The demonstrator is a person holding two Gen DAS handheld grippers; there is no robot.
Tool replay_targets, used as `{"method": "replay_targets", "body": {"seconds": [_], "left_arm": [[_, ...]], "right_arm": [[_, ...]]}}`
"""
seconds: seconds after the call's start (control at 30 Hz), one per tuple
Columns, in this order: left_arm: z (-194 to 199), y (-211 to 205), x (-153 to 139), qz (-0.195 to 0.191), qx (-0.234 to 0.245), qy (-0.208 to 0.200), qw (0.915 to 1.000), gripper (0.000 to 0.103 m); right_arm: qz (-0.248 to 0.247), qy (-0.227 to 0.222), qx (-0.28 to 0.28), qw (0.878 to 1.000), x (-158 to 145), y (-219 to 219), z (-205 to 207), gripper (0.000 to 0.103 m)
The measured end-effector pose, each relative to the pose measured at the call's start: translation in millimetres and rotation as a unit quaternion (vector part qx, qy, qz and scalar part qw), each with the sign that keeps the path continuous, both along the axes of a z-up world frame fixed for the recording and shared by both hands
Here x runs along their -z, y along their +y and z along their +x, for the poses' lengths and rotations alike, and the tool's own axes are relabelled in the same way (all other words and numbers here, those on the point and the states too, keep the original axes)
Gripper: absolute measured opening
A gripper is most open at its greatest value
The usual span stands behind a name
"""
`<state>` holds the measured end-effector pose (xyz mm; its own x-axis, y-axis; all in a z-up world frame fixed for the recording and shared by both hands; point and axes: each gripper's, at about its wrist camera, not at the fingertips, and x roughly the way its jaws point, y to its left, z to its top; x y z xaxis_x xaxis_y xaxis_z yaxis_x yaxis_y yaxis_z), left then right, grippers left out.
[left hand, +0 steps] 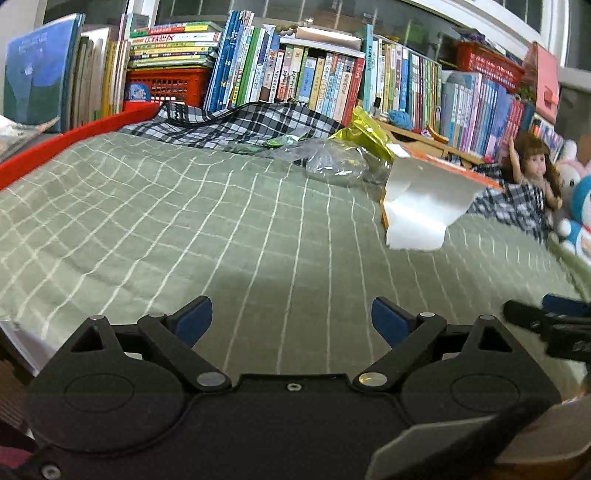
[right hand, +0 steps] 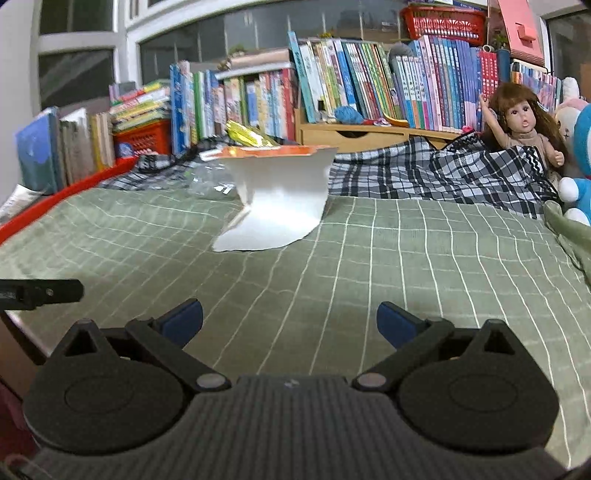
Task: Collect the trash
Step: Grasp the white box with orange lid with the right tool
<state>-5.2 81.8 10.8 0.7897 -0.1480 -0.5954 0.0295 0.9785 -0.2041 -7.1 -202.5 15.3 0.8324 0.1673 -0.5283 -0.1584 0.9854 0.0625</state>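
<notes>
A red plastic crate [left hand: 168, 84] stands among the books behind the green checked bedspread [left hand: 207, 236]; a blue-and-white item shows through its front, too small to tell. A second red basket [right hand: 445, 20] sits on top of the book row, its contents hidden.

On the bedspread lies a torn cardboard packet [right hand: 275, 199], white inside with an orange printed edge, bent and standing partly upright. Behind it lie a crumpled clear plastic bag [left hand: 332, 158] and a yellow foil wrapper [left hand: 364, 129].

The left gripper [left hand: 291, 319] and right gripper [right hand: 290, 319] both have their jaws spread wide with nothing between them. The packet lies on the bedspread well ahead of both, apart from either.
</notes>
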Motion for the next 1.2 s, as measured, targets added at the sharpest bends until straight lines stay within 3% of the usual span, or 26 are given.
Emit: {"method": "replay_targets", "body": {"seconds": [0.17, 0.3, 0.4, 0.5, 0.6, 0.7, 0.77, 0.8, 0.83, 0.9, 0.97, 1.03, 1.2], "left_arm": [[16.7, -2.0, 3.3, -0.011, -0.004, 0.005, 0.9999, 0.093], [22.0, -3.3, 7.2, -0.004, 0.001, 0.005, 1.0000, 0.093], [23.8, -2.1, 11.9, 0.004, 0.000, 0.008, 1.0000, 0.093], [25.2, -1.7, 16.0, 0.013, 0.001, 0.004, 0.9999, 0.093], [25.0, -4.0, 15.8, 0.022, 0.004, 0.004, 0.9997, 0.093], [24.0, -5.0, 14.1, 0.019, 0.011, 0.004, 0.9997, 0.093], [24.8, -3.7, 12.0, 0.017, 0.012, 0.004, 0.9998, 0.093], [26.6, -2.3, 10.4, 0.016, 0.012, 0.003, 0.9998, 0.093], [29.8, -0.8, 8.1, 0.016, 0.012, 0.001, 0.9998, 0.093], [38.1, 2.3, 0.8, 0.014, 0.007, -0.008, 0.9998, 0.093], [51.9, 6.5, -9.6, 0.003, 0.000, -0.023, 0.9997, 0.093], [73.8, 12.8, -20.3, -0.033, -0.005, -0.027, 0.9991, 0.093], [144.9, 26.0, -36.1, -0.152, -0.031, -0.006, 0.9880, 0.095]], "right_arm": [[-0.017, -0.007, -0.011, 1.000, -4.2, 13.3, 28.6, 0.103], [-0.034, -0.047, 0.021, 0.998, -21.4, 12.3, 50.0, 0.103], [-0.103, -0.106, 0.023, 0.989, -34.0, 19.7, 57.3, 0.103], [-0.203, -0.142, -0.024, 0.968, -37.7, 40.6, 67.5, 0.103], [-0.264, -0.146, -0.065, 0.951, -36.0, 59.2, 84.3, 0.103], [-0.250, -0.104, -0.092, 0.958, -35.8, 69.5, 107.0, 0.102], [-0.237, -0.074, -0.097, 0.964, -34.1, 72.5, 117.2, 0.089], [-0.231, -0.072, -0.091, 0.966, -33.2, 72.8, 118.2, 0.078], [-0.227, -0.071, -0.088, 0.967, -33.1, 72.6, 115.8, 0.060], [-0.208, -0.073, -0.089, 0.971, -34.8, 67.8, 105.5, 0.054], [-0.196, -0.082, -0.080, 0.974, -36.1, 60.4, 94.2, 0.041], [-0.187, -0.096, -0.060, 0.976, -39.3, 50.8, 82.5, 0.024], [-0.135, -0.107, -0.012, 0.985, -44.4, 16.1, 58.7, 0.016]]}}
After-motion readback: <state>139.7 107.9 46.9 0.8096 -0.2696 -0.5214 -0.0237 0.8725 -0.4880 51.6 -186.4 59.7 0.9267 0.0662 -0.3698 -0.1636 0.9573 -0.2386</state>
